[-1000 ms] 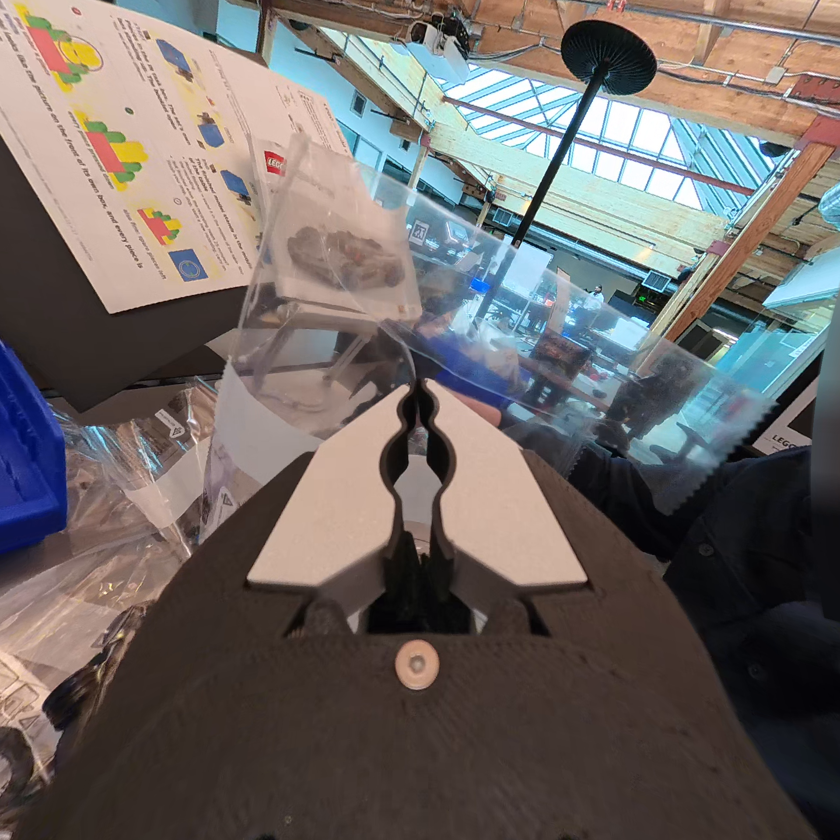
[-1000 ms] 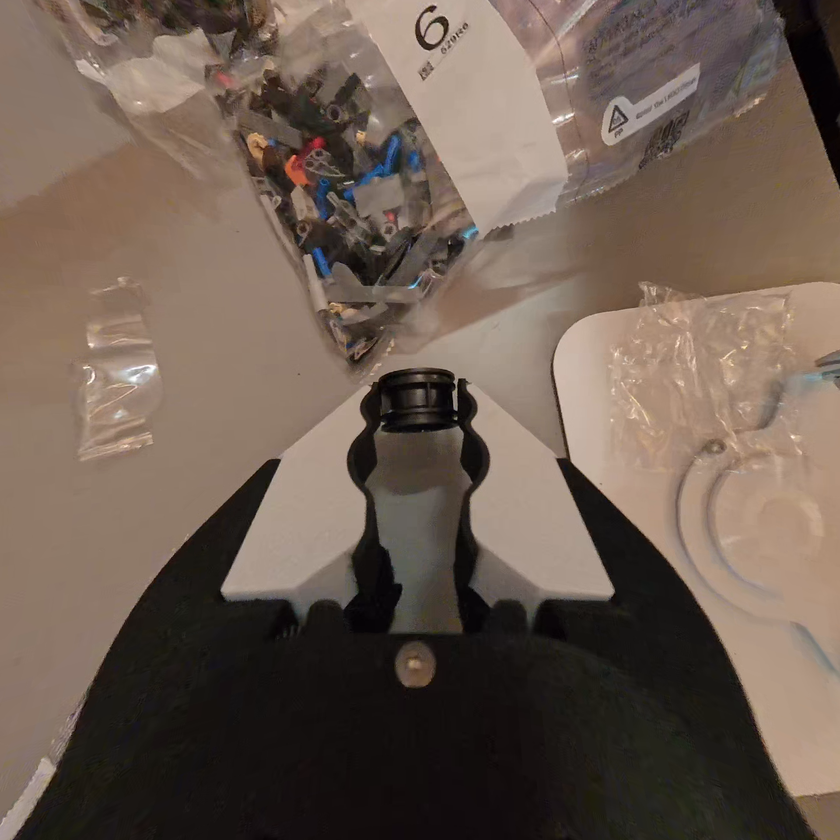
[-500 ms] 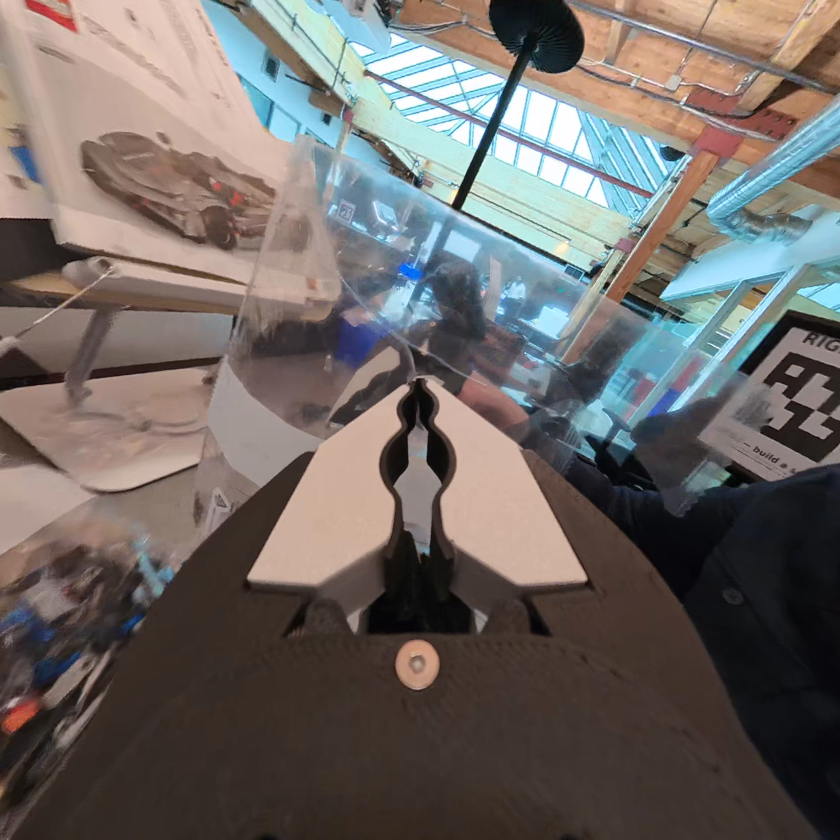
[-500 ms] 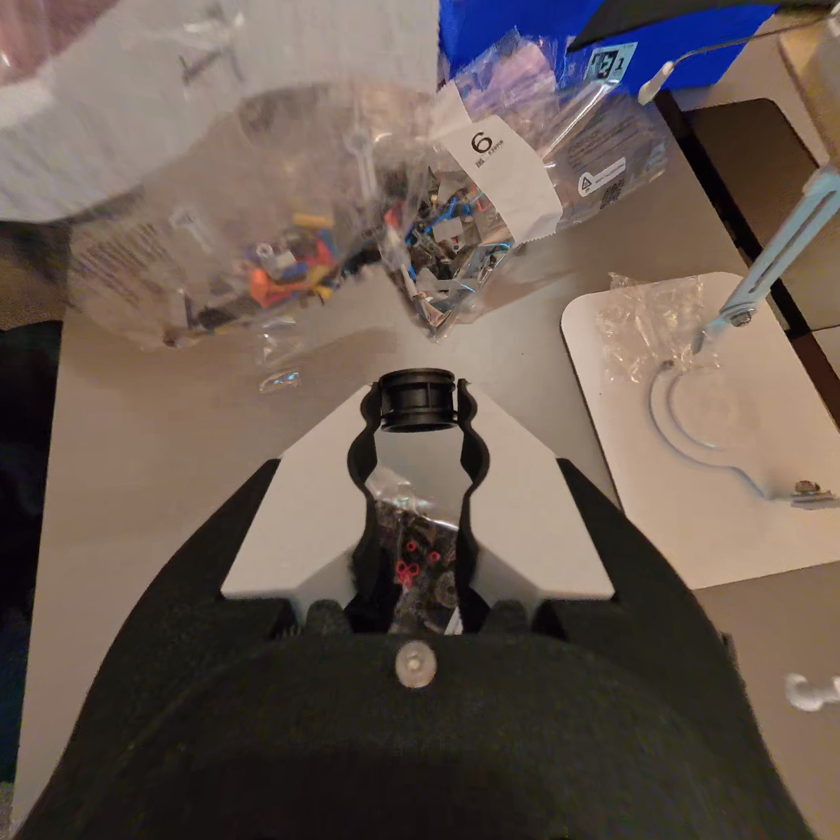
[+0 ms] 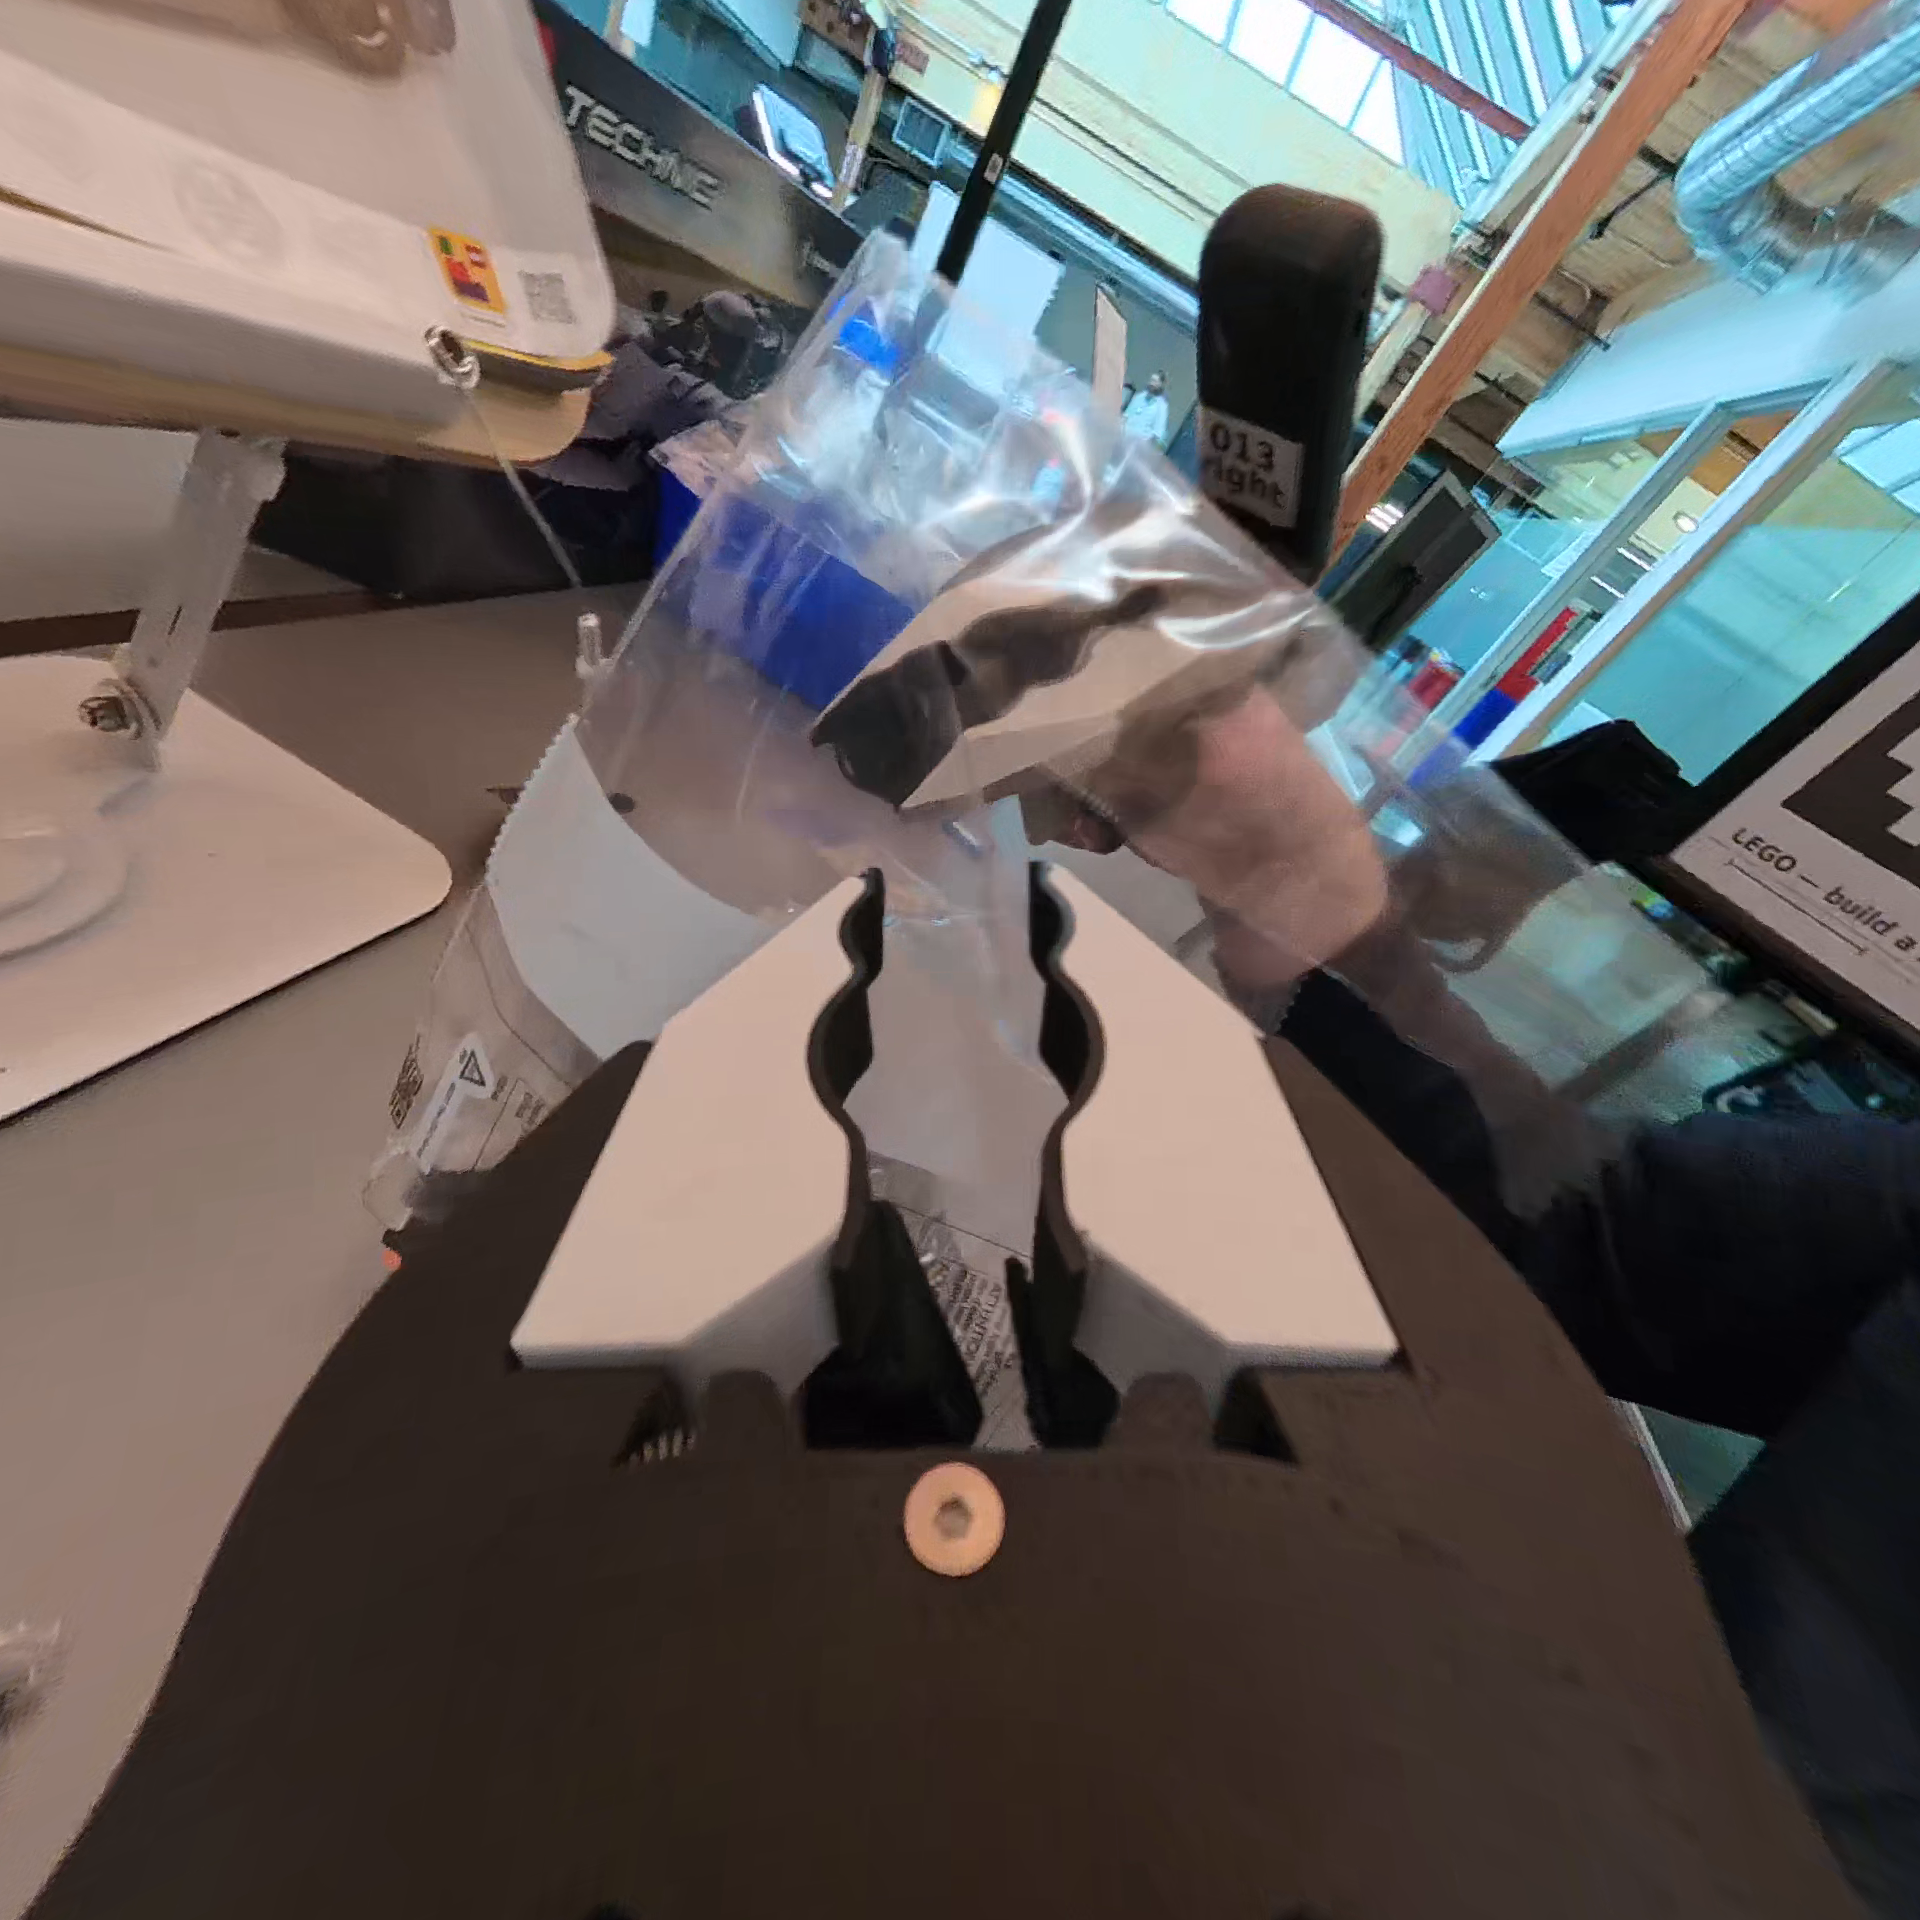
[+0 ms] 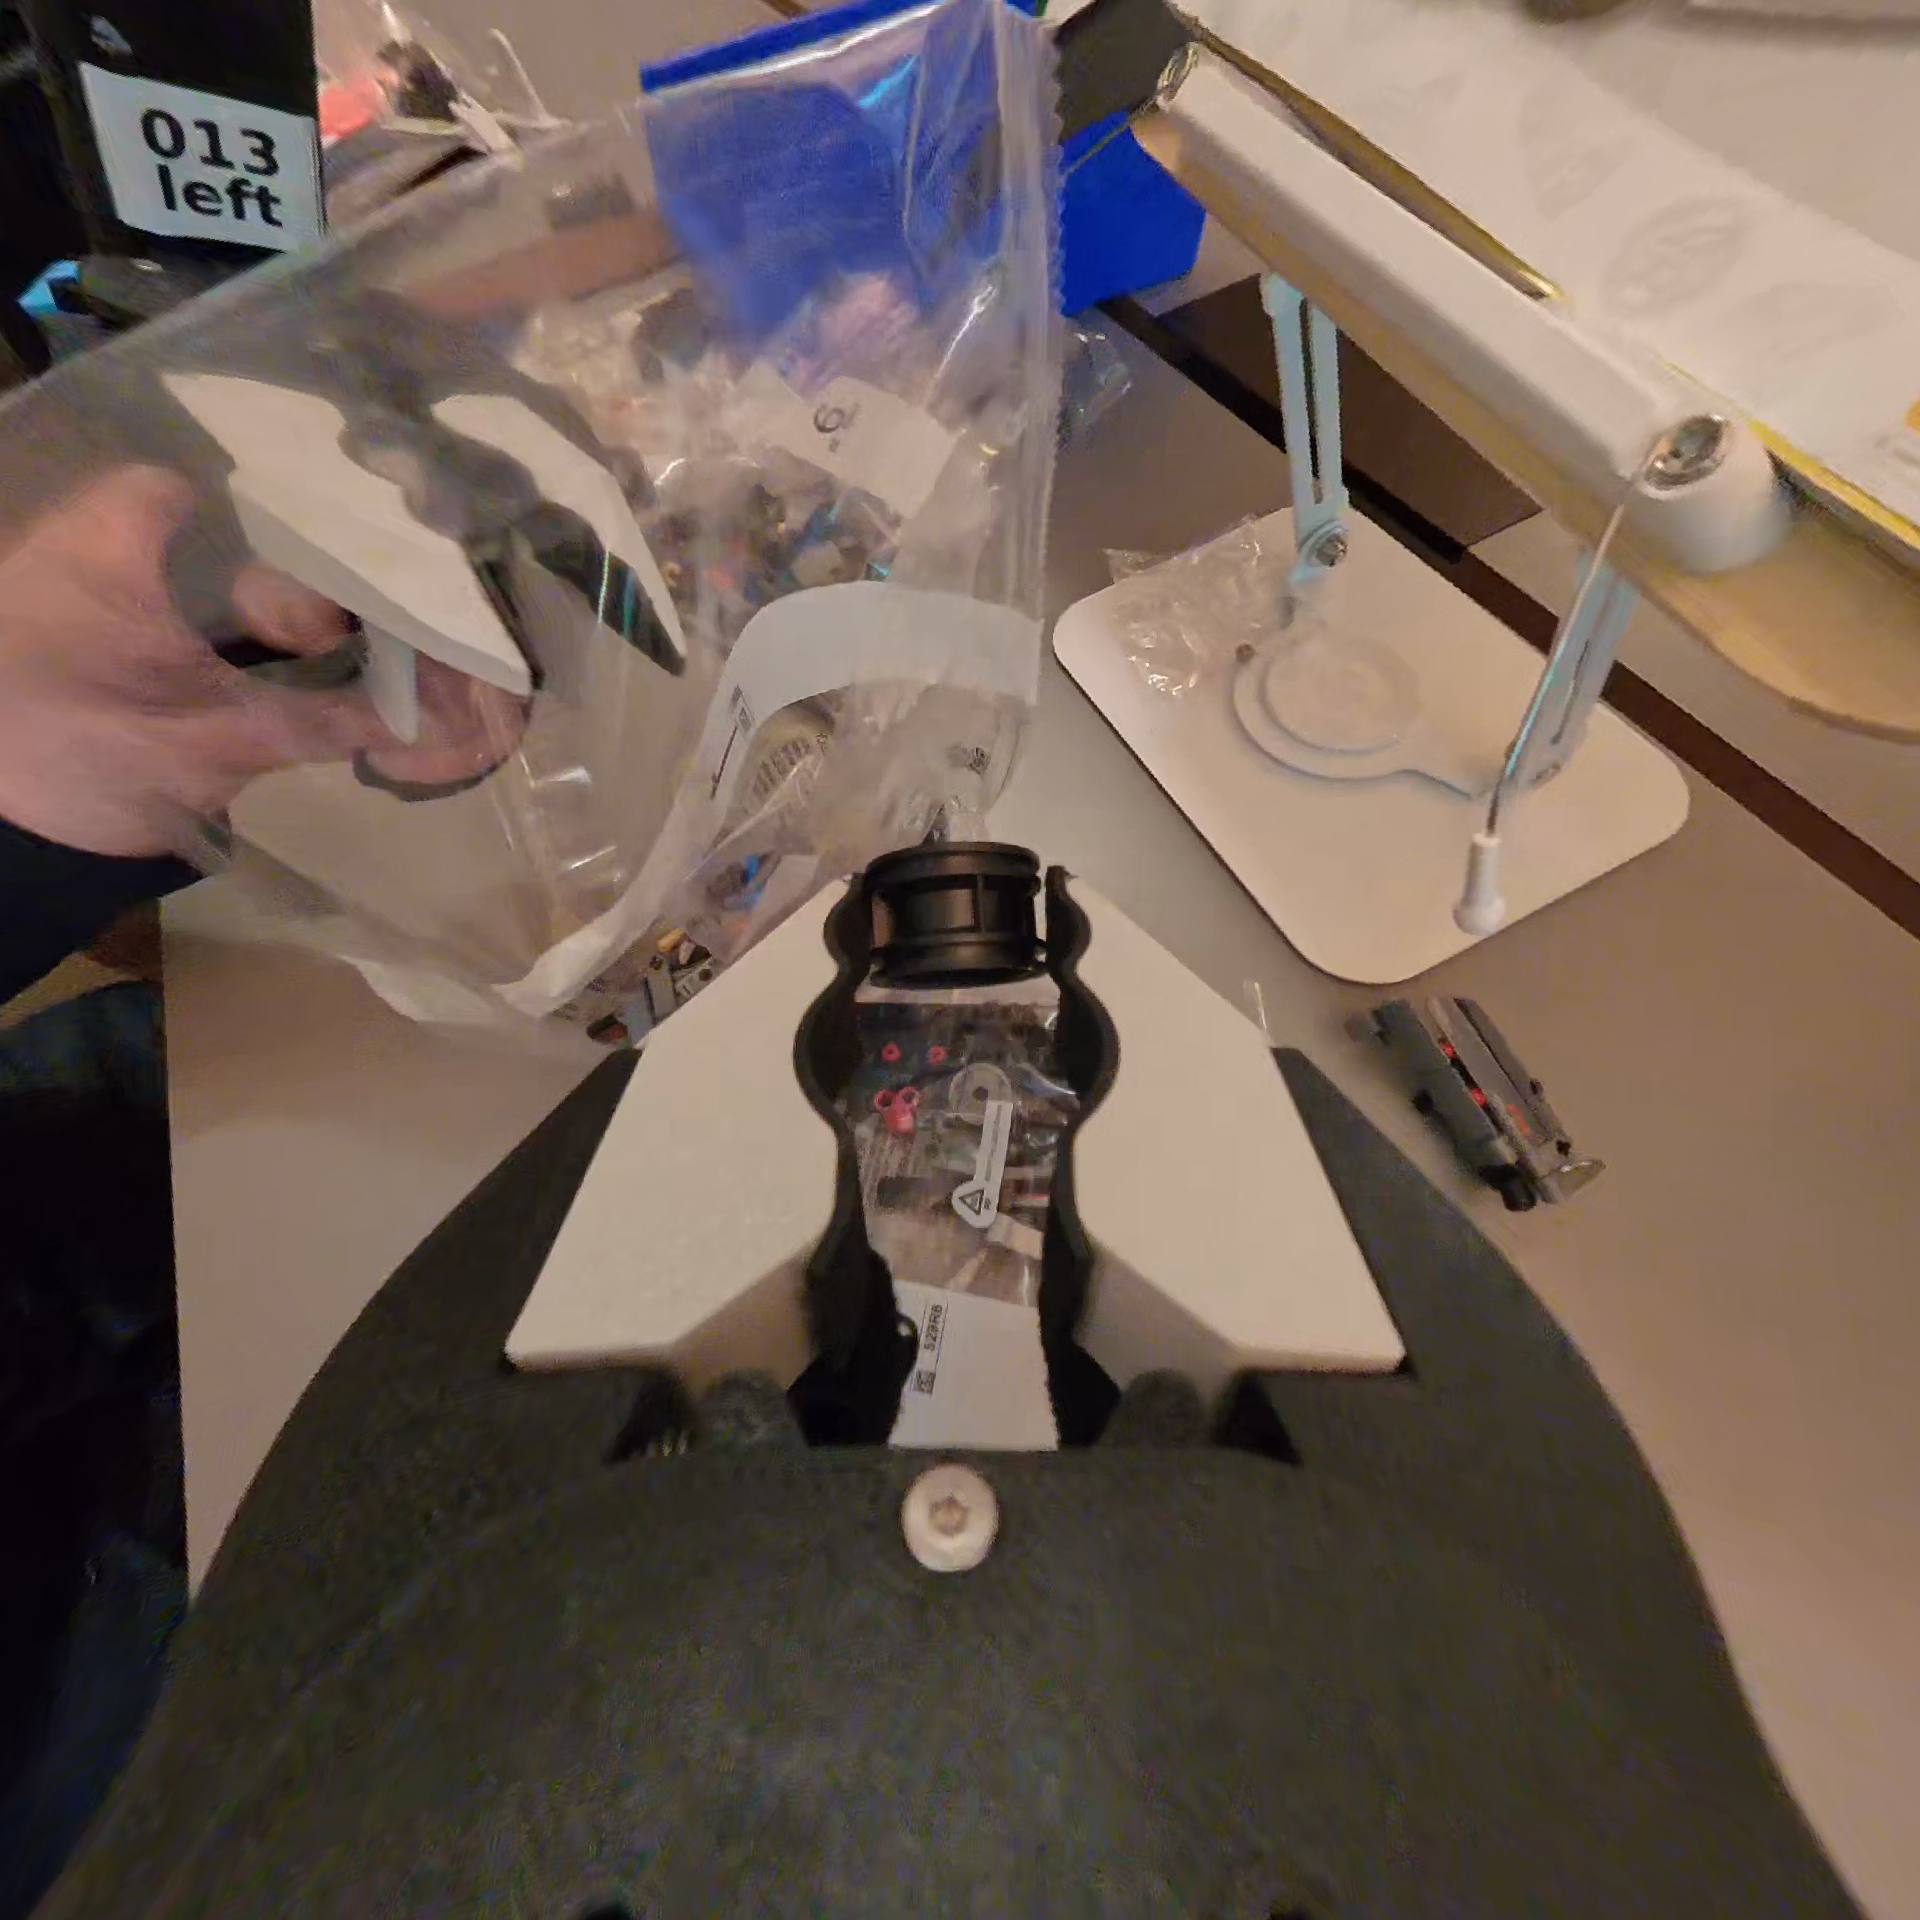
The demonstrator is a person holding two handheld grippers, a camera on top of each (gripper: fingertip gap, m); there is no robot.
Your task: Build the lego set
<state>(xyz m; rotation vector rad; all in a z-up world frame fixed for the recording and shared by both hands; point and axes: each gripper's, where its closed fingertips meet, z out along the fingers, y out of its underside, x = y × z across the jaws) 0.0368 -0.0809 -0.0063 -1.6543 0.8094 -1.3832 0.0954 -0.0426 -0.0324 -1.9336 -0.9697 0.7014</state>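
My left gripper (image 5: 951, 904) is open, and the film of a clear, nearly empty plastic bag (image 5: 935, 520) hangs loose between and in front of its fingers. The bag also shows in the right wrist view (image 6: 894, 644), with the left gripper (image 6: 592, 665) and a hand behind it. My right gripper (image 6: 956, 925) is shut on a black round Lego piece (image 6: 956, 920) at its fingertips, above the grey table. Through the bag, the left wrist view shows the right gripper (image 5: 883, 748) facing me.
A white stand (image 6: 1455, 831) holds the instruction booklet (image 6: 1662, 208) at the right. A small grey and red Lego assembly (image 6: 1475, 1101) lies near its base. Full bags of pieces (image 6: 779, 499) lie behind, one bag (image 6: 966, 1143) under my right gripper, and a blue bin (image 6: 1122, 229) at the back.
My left jaws were shut on the clear bag and have opened, letting it go. The left view has swung down toward the table. The right gripper still holds the black piece.
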